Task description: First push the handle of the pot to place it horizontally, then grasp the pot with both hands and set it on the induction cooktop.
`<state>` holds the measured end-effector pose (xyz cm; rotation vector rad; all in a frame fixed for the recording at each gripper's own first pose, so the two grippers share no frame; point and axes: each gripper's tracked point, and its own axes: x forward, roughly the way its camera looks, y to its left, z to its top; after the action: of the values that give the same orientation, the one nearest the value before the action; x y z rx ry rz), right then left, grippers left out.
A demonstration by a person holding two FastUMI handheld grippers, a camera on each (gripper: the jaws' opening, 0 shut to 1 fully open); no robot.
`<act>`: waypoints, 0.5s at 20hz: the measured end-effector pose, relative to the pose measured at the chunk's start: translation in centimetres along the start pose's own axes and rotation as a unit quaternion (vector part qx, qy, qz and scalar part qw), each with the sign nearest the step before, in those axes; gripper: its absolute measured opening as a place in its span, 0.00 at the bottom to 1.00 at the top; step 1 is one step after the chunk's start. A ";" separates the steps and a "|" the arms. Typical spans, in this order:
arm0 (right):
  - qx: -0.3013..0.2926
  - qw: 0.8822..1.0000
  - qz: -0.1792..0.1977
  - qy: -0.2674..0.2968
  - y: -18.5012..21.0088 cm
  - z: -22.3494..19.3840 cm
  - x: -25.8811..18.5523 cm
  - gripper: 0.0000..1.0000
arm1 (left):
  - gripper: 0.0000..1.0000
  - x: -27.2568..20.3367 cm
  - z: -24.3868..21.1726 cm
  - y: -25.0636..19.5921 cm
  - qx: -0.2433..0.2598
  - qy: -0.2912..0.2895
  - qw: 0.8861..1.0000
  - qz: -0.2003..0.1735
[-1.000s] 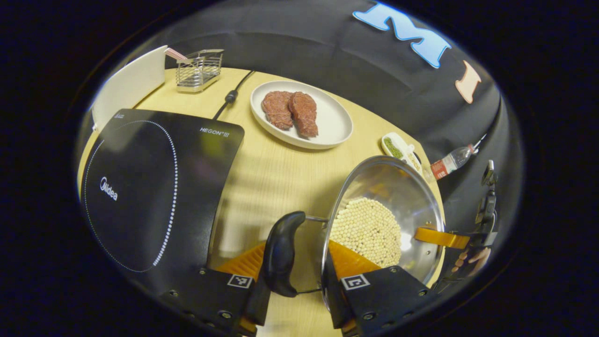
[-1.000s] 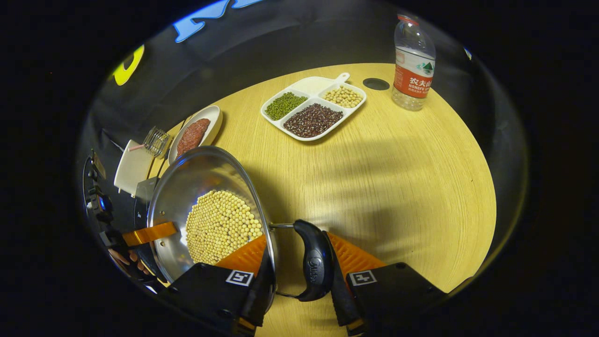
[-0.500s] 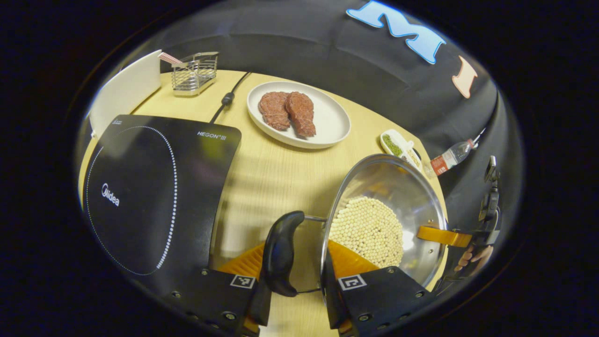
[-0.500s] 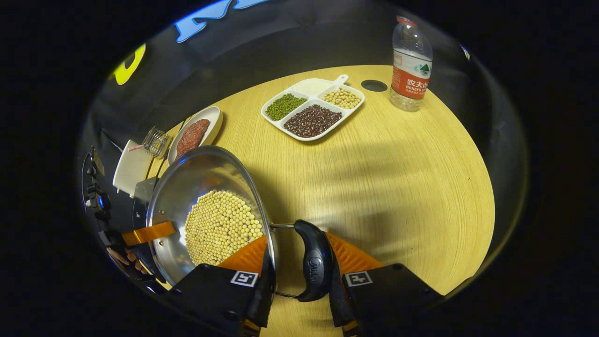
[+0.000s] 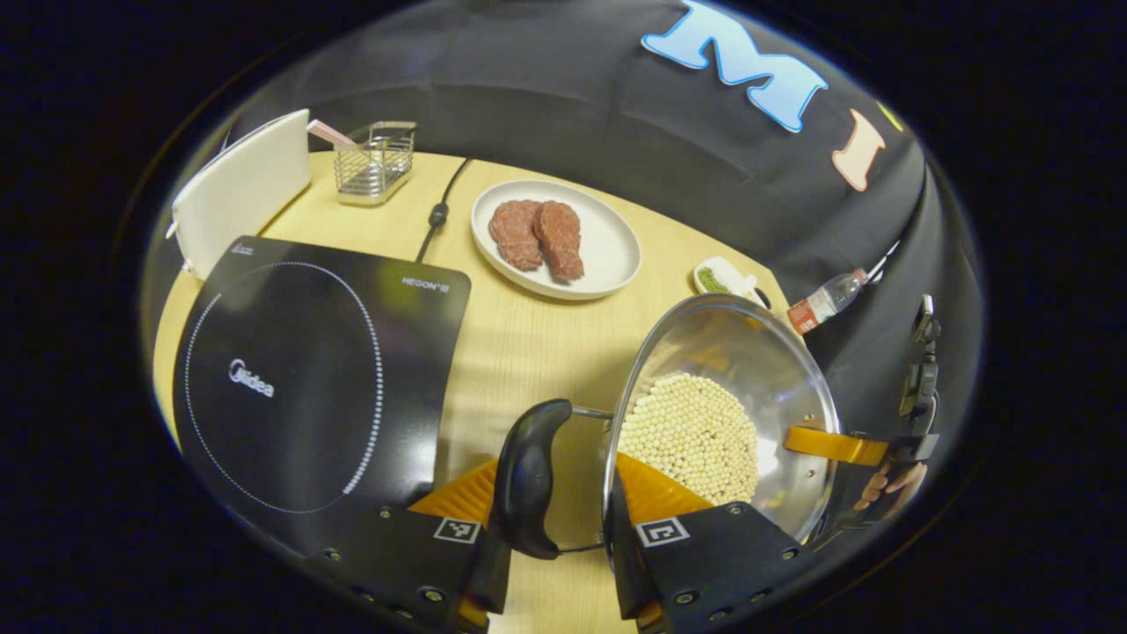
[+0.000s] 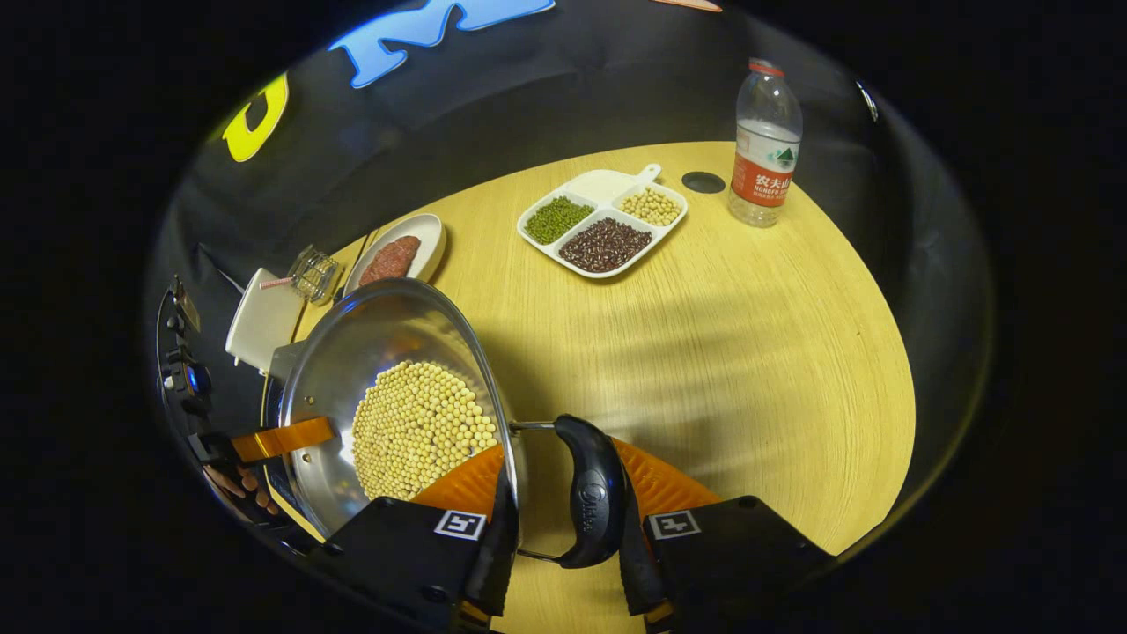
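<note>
Pot (image 5: 718, 414) of soybeans (image 5: 691, 436) held at both side handles — left gripper (image 5: 550, 519) and right gripper (image 6: 559, 519) each clamp rim and black handle — beside the induction cooktop (image 5: 308, 379).

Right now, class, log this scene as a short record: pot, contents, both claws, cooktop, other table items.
Pot: steel, gripped at opposite sides
Contents: pale round beans
Left claw: shut on pot at its black handle
Right claw: shut on pot at the opposite handle
Induction cooktop: bare, beside the pot
Also on table: plate of meat, divided bean dish, water bottle
</note>
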<state>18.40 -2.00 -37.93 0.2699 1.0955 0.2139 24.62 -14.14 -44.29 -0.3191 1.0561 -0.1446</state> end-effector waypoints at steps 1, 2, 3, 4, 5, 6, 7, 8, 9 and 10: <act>0.000 1.000 0.001 -0.003 0.7 -0.2 -0.8 0.53 | 0.53 -0.8 0.5 0.3 0.001 -0.003 1.000 -0.001; -0.001 1.000 0.001 -0.008 1.4 -0.3 -1.7 0.52 | 0.53 -1.7 0.7 0.6 0.002 -0.006 1.000 -0.002; -0.001 1.000 0.000 -0.012 2.1 -0.5 -2.5 0.50 | 0.49 -2.8 0.9 1.1 0.003 -0.010 1.000 -0.004; -0.001 1.000 -0.001 -0.016 2.9 -0.7 -3.4 0.50 | 0.45 -3.9 1.0 1.6 0.004 -0.015 1.000 -0.005; -0.004 1.000 -0.001 -0.022 3.8 -1.0 -4.4 0.49 | 0.53 -4.9 1.1 2.2 0.004 -0.020 1.000 -0.007; -0.006 1.000 -0.002 -0.027 4.8 -1.4 -5.4 0.53 | 0.53 -6.0 0.9 2.5 0.004 -0.024 1.000 -0.009; -0.006 0.999 -0.002 -0.031 5.8 -2.0 -6.2 0.53 | 0.53 -7.3 0.8 2.9 0.004 -0.030 0.999 -0.010; -0.007 0.999 -0.001 -0.035 6.7 -2.7 -7.1 0.50 | 0.49 -8.9 0.6 3.5 0.006 -0.035 0.999 -0.012; -0.007 0.999 0.000 -0.039 7.7 -3.2 -7.9 0.50 | 0.48 -10.3 0.4 4.1 0.006 -0.039 0.999 -0.013; -0.007 0.999 -0.001 -0.043 8.7 -3.8 -8.7 0.49 | 0.48 -11.6 0.3 4.7 0.007 -0.044 0.999 -0.015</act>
<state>10.81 4.05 -29.42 0.2633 1.0085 0.2074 19.00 -6.55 -36.03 -0.3252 0.9636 -0.1634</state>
